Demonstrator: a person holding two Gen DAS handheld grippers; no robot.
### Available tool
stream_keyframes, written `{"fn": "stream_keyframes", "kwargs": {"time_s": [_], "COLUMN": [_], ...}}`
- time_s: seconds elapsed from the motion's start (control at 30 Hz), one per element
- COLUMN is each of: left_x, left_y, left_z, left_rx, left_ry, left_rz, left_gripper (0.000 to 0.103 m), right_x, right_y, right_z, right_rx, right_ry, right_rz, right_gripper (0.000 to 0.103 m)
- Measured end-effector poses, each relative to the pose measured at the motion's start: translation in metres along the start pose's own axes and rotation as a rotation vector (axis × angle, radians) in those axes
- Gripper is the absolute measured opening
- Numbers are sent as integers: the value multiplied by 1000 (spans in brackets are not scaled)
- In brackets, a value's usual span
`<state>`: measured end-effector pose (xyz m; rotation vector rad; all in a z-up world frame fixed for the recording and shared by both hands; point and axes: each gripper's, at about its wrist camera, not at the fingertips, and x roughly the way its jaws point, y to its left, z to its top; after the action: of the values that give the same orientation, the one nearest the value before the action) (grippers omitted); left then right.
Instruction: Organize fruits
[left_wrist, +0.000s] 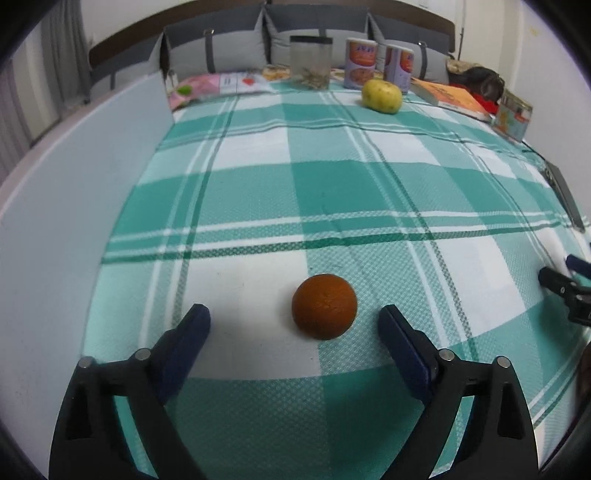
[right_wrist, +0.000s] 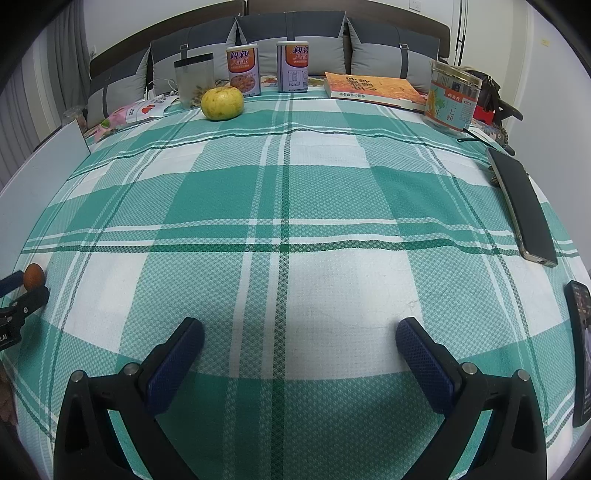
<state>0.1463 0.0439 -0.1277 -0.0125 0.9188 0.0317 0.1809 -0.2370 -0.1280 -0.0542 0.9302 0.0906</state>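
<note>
Orange (left_wrist: 324, 311) on the checked cloth (left_wrist: 258, 192) of the tabletop, between the wide-open left gripper (left_wrist: 294, 317) pads, untouched; approach step, next closing on it. Yellow fruit (left_wrist: 381, 96) far off by two cans (left_wrist: 380, 62)

Right wrist: right gripper (right_wrist: 300, 332) open, empty; one orange, one yellow fruit, two cans, one book (right_wrist: 373, 88)

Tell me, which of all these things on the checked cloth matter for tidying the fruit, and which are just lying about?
Part of the job:
orange, between the open left gripper fingers
yellow-green fruit, far end
right gripper, open, empty

Just lying about:
two cans
clear jar
book
labelled tub
phone
</note>
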Motion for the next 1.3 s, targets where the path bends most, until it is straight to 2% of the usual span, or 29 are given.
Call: {"fn": "stream_keyframes", "kwargs": {"time_s": [0.1,0.43,0.47,0.57,0.7,0.8,0.97,1.1,1.17,1.2,1.23,1.3], "left_x": [3,3,3,2,2,2,2,2,2,2,2,2], "left_y": [2,1,1,2,1,1,1,1,1,1,1,0], "left_z": [1,0,0,-1,0,0,0,0,0,0,0,0], "left_rx": [-11,-9,-9,-10,-11,-12,-12,-12,-11,-12,-12,-11], "left_ry": [10,5,5,3,2,1,1,0,0,0,0,0], "left_rz": [-3,0,1,2,8,7,7,7,7,7,8,7], "left_gripper": [100,100,100,100,101,101,101,101,101,101,101,101], "right_x": [0,-2,-6,-11,22,68,128,162,179,185,191,189], "right_y": [0,-1,-1,5,27,46,84,103,109,109,109,106], "right_z": [0,2,10,44,123,183,245,269,277,279,280,280], "right_rx": [0,-9,2,-10,-48,-63,-117,-129,-136,-138,-137,-124], "right_ry": [0,27,6,-82,-87,-61,-20,9,35,57,88,101], "right_rz": [0,2,-8,48,212,277,250,209,179,176,190,179], "right_gripper": [103,103,103,103,103,103,103,102,93,78,69,69]}}
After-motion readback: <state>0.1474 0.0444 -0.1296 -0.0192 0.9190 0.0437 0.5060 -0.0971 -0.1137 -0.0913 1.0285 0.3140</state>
